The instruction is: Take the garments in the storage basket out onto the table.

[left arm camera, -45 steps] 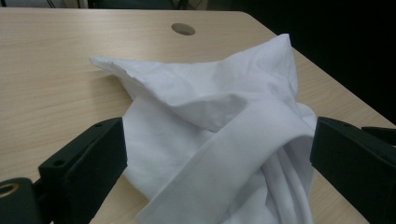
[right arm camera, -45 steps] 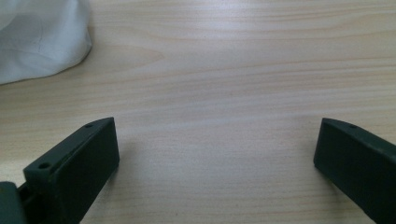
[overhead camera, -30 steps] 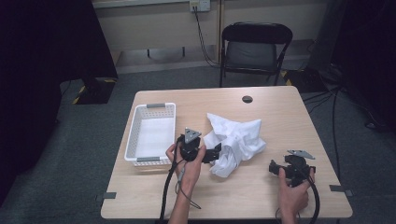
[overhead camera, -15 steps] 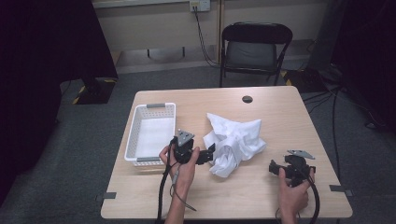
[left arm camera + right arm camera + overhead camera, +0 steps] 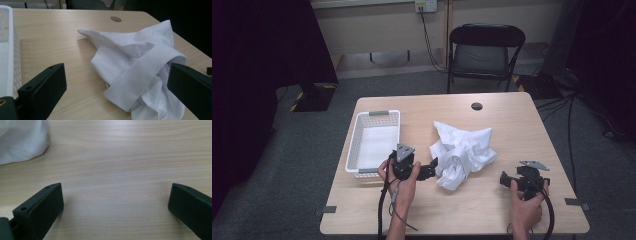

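Reaching for the white shirt (image 5: 140, 67) with the left gripper (image 5: 432, 169), jaws wide, empty; we should pinch the collar band at 3 o'clock. Right gripper (image 5: 504, 179) wide, empty.

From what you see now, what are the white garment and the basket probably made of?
The white garment looks like thin woven cloth, matte, perhaps cotton: it creases softly and has a flat stitched band. The basket looks like moulded white plastic: stiff walls with rows of small holes and grey handles.

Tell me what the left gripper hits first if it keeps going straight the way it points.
Most likely the white shirt: the left gripper has its jaws open toward the folded edge, with a little bare table between.
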`<state>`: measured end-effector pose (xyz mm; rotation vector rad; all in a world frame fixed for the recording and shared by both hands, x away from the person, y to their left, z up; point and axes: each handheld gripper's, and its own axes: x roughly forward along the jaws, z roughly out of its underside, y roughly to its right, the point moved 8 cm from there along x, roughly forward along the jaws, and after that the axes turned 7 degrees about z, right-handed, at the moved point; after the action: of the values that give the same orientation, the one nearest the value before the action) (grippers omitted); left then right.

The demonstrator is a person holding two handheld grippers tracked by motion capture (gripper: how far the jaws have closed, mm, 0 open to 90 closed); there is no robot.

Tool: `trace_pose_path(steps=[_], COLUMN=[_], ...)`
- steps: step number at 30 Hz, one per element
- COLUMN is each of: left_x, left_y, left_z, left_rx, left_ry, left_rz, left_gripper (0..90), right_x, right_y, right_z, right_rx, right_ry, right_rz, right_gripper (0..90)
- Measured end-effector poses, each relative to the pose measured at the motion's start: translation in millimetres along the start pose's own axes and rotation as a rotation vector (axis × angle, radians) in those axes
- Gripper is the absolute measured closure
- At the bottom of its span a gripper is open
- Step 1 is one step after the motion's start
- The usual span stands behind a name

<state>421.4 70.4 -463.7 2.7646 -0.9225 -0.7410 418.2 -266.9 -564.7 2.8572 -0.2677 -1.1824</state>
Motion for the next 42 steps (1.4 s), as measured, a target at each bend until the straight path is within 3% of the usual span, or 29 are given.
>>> trace_pose_path(steps=[7, 11, 32, 42], left_x=[-6.7, -10.3, -33.6, -47.4], left_y=[-4.5, -8.2, -31.5, -44.4], left_z=[6.7, 12.2, 29.6, 43.7], left_rx=[-0.01, 0.002, -0.034, -0.066], left_ry=[0.004, -0.004, -0.008, -0.012], left_rz=[-0.016, -0.054, -0.106, -0.16], left_gripper=[1.8, 0.9, 0.3, 0.2], right_x=[0.0, 0.0, 0.0, 0.0], right_y=[0.0, 0.0, 0.0, 0.0], right_z=[0.0, 0.0, 0.0, 0.0], right_rx=[0.0, 0.0, 0.0, 0.0], right_ry=[0.0, 0.0, 0.0, 0.0], right_rz=[0.0, 0.0, 0.0, 0.0], right_gripper=[0.0, 0.0, 0.0, 0.0])
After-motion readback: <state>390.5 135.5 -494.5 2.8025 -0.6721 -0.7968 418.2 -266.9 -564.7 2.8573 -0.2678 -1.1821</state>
